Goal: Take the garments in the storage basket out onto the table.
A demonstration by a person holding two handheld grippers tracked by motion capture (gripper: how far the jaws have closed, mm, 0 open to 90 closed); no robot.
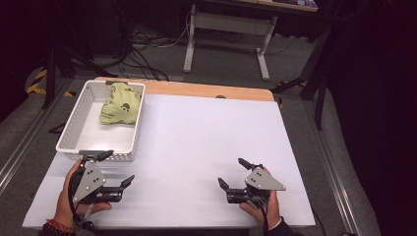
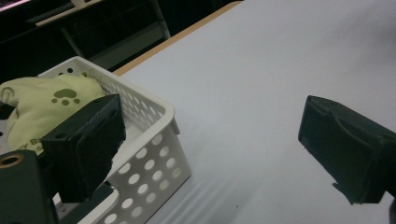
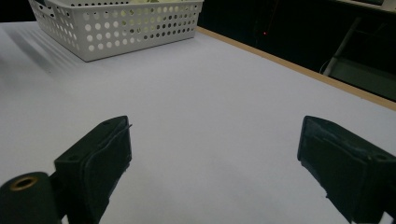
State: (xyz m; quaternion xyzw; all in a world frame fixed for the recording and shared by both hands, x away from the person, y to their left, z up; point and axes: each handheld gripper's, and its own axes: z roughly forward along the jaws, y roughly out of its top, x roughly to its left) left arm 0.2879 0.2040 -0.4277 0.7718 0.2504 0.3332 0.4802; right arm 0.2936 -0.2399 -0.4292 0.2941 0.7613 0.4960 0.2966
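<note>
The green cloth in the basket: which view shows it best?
High view: the whole green cloth lies in the white basket's far end. Left gripper view has it cut off by a jaw; right gripper view glimpses green through the holes.

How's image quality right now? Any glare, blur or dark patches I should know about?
High view: white table evenly lit, no harsh glare, surroundings very dark. Left gripper view: the near pads are soft, the white basket and green paw-print cloth legible. Right gripper view: the table looks bluish and dim, with the basket's shadow streaked beside it.

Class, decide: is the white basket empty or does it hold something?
Not empty. The white perforated basket holds a crumpled green paw-print cloth at its far end; its near part is bare.
</note>
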